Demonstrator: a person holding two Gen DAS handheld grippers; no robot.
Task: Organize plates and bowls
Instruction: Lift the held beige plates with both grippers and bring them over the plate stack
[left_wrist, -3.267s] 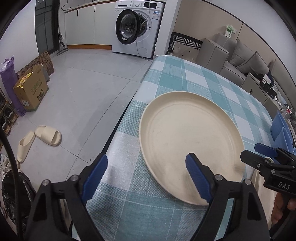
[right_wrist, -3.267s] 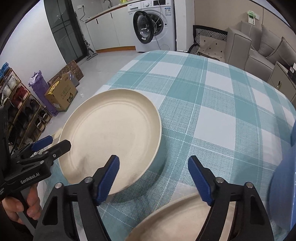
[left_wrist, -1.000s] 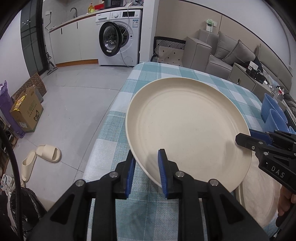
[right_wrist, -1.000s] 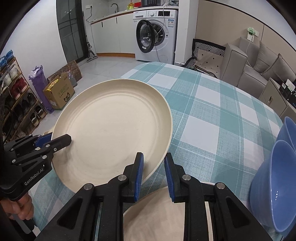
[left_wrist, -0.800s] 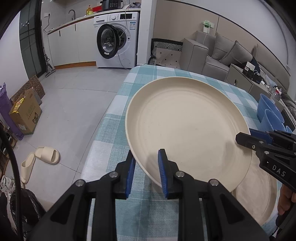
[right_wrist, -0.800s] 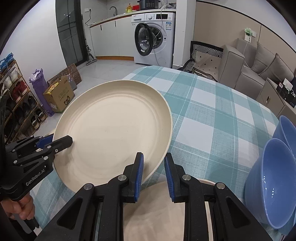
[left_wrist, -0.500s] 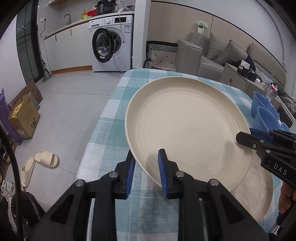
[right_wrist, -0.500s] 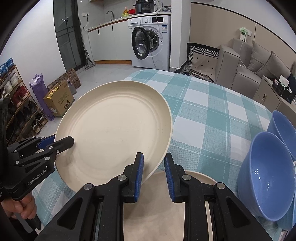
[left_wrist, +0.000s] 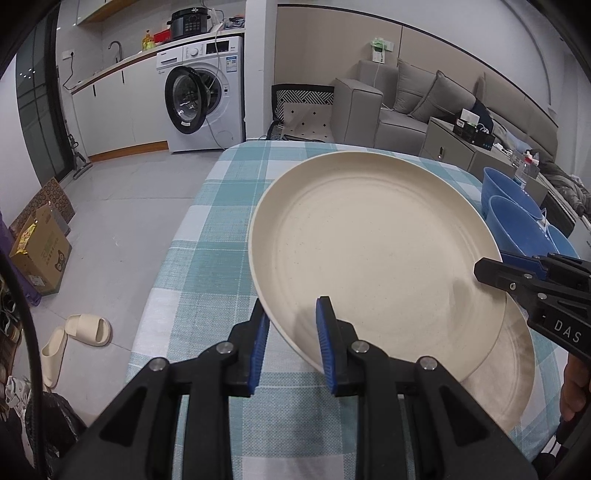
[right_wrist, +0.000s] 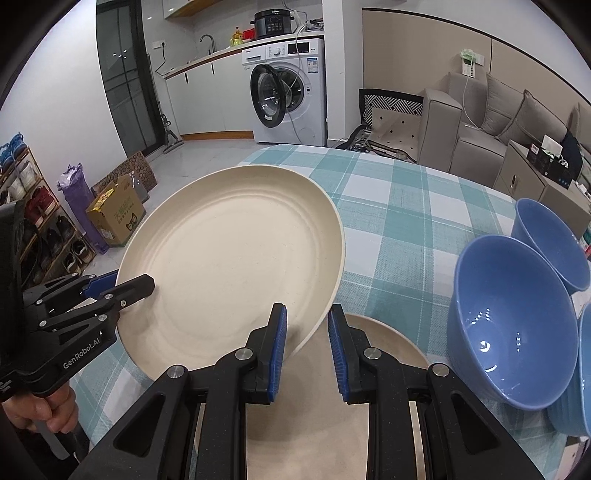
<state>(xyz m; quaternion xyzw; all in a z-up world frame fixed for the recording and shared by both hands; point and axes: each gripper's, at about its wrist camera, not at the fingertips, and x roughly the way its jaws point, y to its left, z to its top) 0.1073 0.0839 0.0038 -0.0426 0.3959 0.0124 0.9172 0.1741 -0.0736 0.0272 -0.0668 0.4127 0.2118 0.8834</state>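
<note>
Plate (left_wrist: 373, 254) between both tongs (left_wrist: 291, 343) (right_wrist: 306, 343)

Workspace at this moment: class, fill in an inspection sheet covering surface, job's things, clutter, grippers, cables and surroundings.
Surface: table under a teal checked cloth.
Job's things: lifted cream plate, tilted, partly over a second cream plate lying on the cloth; blue bowls to the right.
Clutter: nothing seen on the cloth.
Grippers: left gripper and right gripper each shut on the lifted plate's rim.
Cables: cord hanging at the washing machine.
Surroundings: sofa, cardboard box, slippers.
</note>
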